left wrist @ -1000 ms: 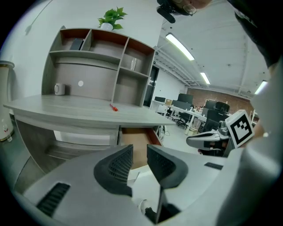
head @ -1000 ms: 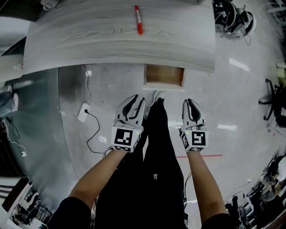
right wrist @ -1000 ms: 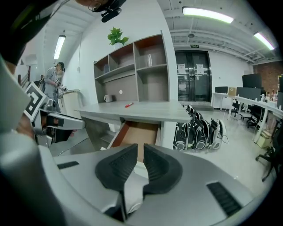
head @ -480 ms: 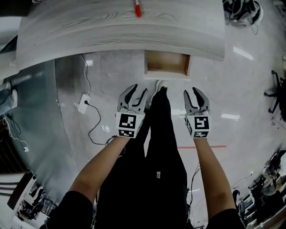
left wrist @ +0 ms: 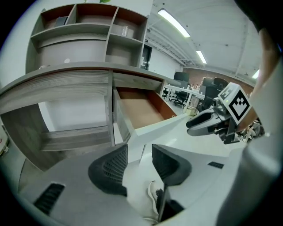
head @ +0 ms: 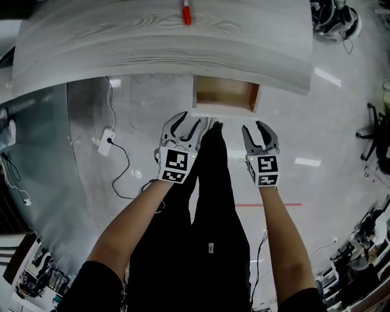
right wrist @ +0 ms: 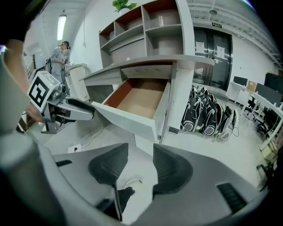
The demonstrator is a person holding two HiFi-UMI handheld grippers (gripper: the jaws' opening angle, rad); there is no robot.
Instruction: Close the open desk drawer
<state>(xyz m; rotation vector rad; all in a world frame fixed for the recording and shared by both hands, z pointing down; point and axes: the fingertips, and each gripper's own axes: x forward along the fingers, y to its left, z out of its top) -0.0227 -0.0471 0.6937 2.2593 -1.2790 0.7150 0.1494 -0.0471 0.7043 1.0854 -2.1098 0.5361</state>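
The drawer (head: 224, 96) stands pulled out from under the pale wood desk (head: 164, 49), its brown inside empty and its white front panel (head: 223, 111) facing me. My left gripper (head: 186, 127) hangs just short of the panel's left corner, and my right gripper (head: 259, 131) is just off its right corner. Both sets of jaws are opening with nothing between them. In the left gripper view the drawer (left wrist: 142, 110) rises beyond my fingers (left wrist: 108, 170), with the right gripper (left wrist: 212, 121) to the side. In the right gripper view the drawer (right wrist: 140, 100) is ahead and the left gripper (right wrist: 66, 110) lies at the left.
A red marker (head: 186, 12) lies on the desk top. A white power strip (head: 105, 141) and its cable lie on the floor at the left. My black-trousered legs (head: 210, 183) are between the grippers. Bags (right wrist: 208, 117) line the floor to the right, and shelves (left wrist: 88, 26) stand above the desk.
Both grippers have sunk and come closer to the drawer front. Their jaws, nearly shut a second ago, have spread apart.
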